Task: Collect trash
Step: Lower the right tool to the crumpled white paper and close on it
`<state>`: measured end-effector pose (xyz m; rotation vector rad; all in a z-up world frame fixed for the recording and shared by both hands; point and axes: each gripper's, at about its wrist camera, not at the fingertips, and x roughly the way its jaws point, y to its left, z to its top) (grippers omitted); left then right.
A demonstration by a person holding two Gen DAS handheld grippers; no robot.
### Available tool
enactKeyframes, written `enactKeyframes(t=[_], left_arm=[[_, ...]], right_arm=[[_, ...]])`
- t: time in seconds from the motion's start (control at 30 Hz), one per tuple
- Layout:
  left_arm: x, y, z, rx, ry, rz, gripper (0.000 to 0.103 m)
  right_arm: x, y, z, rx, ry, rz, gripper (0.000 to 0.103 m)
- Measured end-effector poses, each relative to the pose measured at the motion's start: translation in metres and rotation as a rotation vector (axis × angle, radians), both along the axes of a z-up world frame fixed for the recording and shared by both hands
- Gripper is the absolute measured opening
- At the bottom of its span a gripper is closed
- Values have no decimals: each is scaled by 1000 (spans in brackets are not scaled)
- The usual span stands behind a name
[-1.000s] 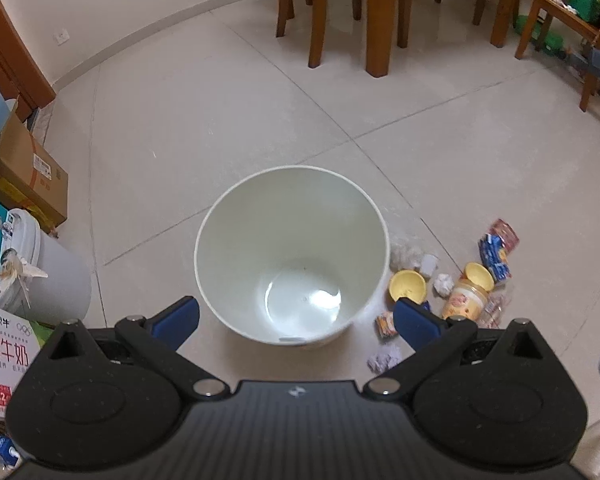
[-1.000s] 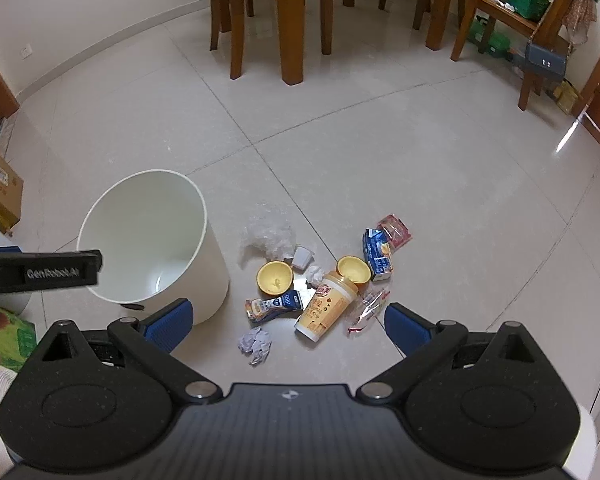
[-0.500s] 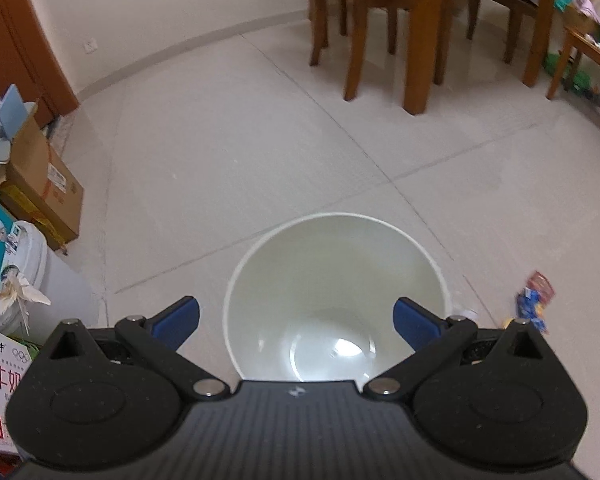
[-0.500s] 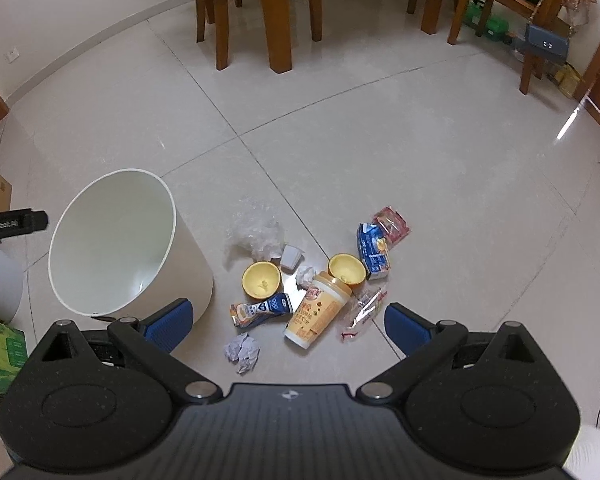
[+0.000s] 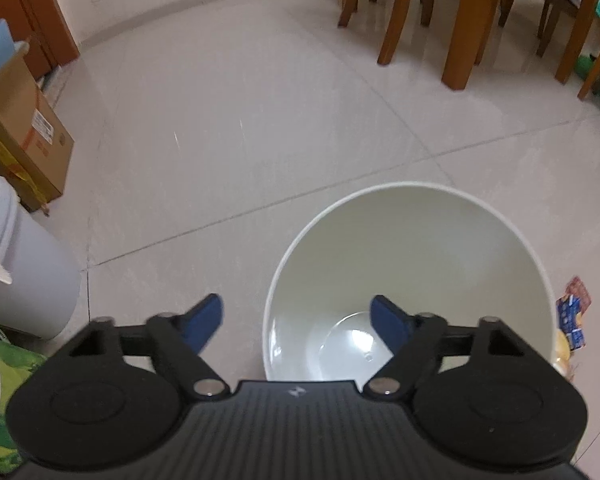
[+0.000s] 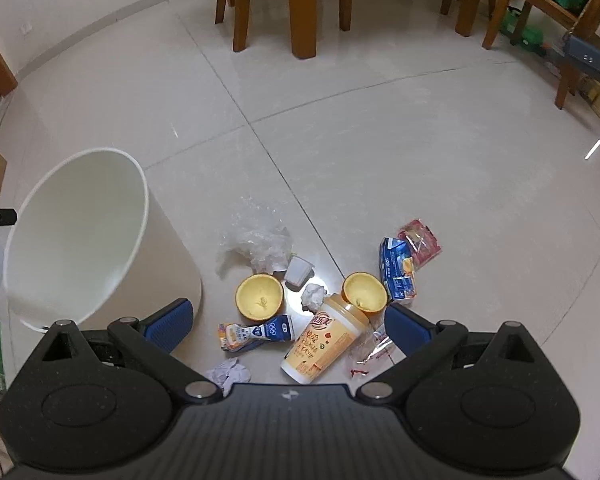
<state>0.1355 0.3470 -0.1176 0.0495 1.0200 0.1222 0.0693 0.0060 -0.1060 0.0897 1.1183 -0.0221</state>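
An empty white bin (image 5: 400, 189) stands on the tiled floor. My left gripper (image 5: 296, 316) hovers open over its near left rim, holding nothing. In the right wrist view the bin (image 6: 172, 268) is at the left, and a pile of trash lies to its right. The pile holds a tipped yellow drink cup (image 6: 324, 344), two orange peel halves (image 6: 260, 296), a blue carton (image 6: 396, 272), a red wrapper (image 6: 420, 240), a clear plastic bag (image 6: 256, 240), a flattened milk pouch (image 6: 256, 332) and crumpled paper (image 6: 228, 374). My right gripper (image 6: 286, 318) is open above the cup and pouch.
A cardboard box (image 5: 24, 120) and a white bucket (image 5: 32, 272) stand at the left, with a green carton (image 5: 4, 364) near them. Wooden table and chair legs (image 6: 300, 8) are at the back. Bare tiles lie between them and the bin.
The left gripper swung left and closer, so the bin now sits to the right, and its fingers narrowed. The right gripper came down nearer the trash pile.
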Motion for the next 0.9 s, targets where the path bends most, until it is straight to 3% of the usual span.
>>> enactKeyframes(t=[0.13, 0.37, 0.57, 0.63, 0.77, 0.9], left_arm=[[15, 9, -18, -25, 59, 3, 68], [23, 26, -40, -177, 168, 38, 58], [14, 17, -37, -119, 166, -12, 56], [14, 18, -38, -134, 179, -6, 53], [18, 23, -52, -129, 222, 26, 31], [15, 33, -66, -168, 261, 90, 17]], right_arm=[[8, -3, -25, -5, -16, 27, 103], [8, -14, -71, 17, -2, -14, 103], [13, 3, -87, 18, 44, 29, 103], [11, 11, -85, 11, 34, 59, 103], [7, 22, -80, -25, 0, 106, 103], [6, 23, -82, -17, 10, 113, 103]])
